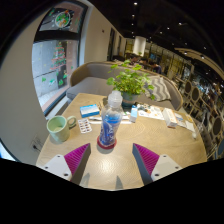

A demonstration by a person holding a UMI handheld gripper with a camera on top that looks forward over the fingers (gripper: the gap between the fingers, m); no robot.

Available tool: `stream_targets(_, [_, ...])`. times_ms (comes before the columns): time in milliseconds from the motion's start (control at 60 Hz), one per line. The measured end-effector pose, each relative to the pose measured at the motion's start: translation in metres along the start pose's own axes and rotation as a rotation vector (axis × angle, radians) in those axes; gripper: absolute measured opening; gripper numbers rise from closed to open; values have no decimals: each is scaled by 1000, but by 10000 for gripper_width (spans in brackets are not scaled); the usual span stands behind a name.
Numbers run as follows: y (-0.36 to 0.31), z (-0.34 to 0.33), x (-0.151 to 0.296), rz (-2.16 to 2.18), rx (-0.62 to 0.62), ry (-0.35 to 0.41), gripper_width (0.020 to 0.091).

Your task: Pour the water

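The water has not been poured yet, it seems; the bottle is only being reached for. The clear plastic water bottle with a pink label (110,120) is seen standing upright in the middle of the frame, on the round light wooden desk (150,140). The jaws (110,163) are held wide open at the bottom of the frame, and nothing is held by them. The bottle is found just ahead of them, between the two pink pads, with a gap at each side. A pale green mug (59,127) is seen at the left of the frame, near the bottle. Next, the jaws would need to be moved forward and shut on the bottle, then the bottle tipped over the mug
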State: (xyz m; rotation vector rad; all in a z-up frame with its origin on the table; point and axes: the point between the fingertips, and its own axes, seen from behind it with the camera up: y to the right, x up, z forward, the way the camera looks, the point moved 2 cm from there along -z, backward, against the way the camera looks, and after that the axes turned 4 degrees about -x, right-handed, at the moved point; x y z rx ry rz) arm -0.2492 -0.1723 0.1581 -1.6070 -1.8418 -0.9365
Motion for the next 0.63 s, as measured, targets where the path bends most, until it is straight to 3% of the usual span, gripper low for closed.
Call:
stream_targets(100, [-5, -51, -5, 35, 1, -19, 858])
stream_targets(283, [-7, -115, -6, 64, -44, 16, 855])
stream_targets(633, [3, -153, -15, 118, -71, 24, 857])
